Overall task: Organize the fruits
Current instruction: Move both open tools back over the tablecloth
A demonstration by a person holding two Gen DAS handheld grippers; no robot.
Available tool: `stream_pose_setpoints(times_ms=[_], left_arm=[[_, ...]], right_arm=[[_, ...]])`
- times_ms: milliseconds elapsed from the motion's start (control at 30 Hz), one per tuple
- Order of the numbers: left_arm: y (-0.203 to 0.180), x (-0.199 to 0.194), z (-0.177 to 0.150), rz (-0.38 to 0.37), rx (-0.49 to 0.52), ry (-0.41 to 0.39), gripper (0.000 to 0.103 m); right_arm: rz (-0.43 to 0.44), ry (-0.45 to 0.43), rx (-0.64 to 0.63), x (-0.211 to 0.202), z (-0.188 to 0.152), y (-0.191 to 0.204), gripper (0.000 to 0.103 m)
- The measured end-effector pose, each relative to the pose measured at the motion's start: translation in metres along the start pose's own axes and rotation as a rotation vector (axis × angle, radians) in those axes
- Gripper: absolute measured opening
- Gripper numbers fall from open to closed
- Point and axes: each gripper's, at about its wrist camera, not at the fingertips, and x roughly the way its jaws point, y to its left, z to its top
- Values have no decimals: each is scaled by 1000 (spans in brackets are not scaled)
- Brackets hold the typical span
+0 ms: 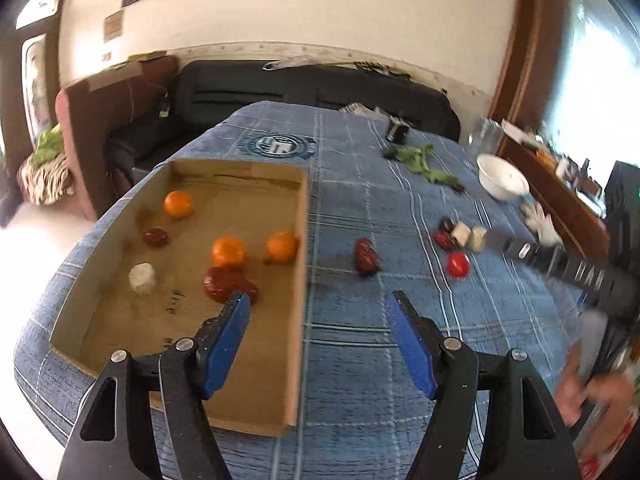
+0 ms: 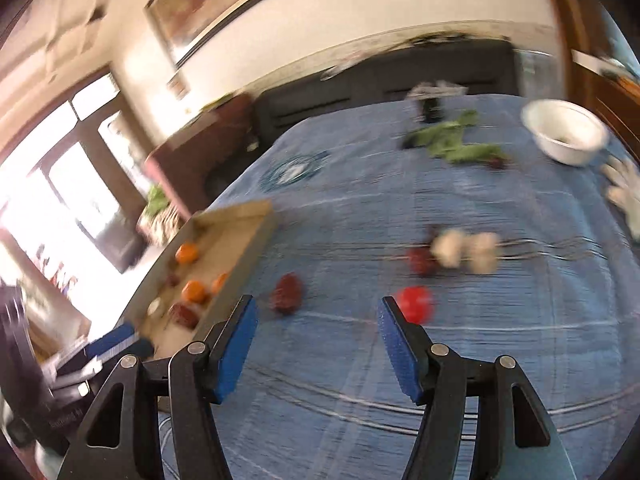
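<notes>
Both tools (image 1: 320,304) (image 2: 316,308) gape empty above the fruit-strewn tablecloth (image 1: 360,360).

Right wrist view: motion blur smears the whole scene. The pale lumps (image 2: 466,254) and the dark red fruit (image 2: 422,260) beside them cannot be identified. The cardboard tray (image 2: 256,236) is partly cut off behind the left tool (image 2: 116,340), itself only a blurred blue streak.

Left wrist view: the right tool (image 1: 560,264) is blurred; its tips are indistinct. The hand (image 1: 596,396) is cut by the edge.
</notes>
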Motion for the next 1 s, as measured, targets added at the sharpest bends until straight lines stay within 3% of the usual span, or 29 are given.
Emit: stream_pose_setpoints(times_ms=[367, 1000], left_arm=[[-19, 9, -4, 60, 61, 18, 71], [-8, 44, -12, 45, 13, 115, 71]], right_arm=[[-119, -91, 113, -49, 20, -80, 67], [-131, 4, 104, 2, 23, -83, 67]])
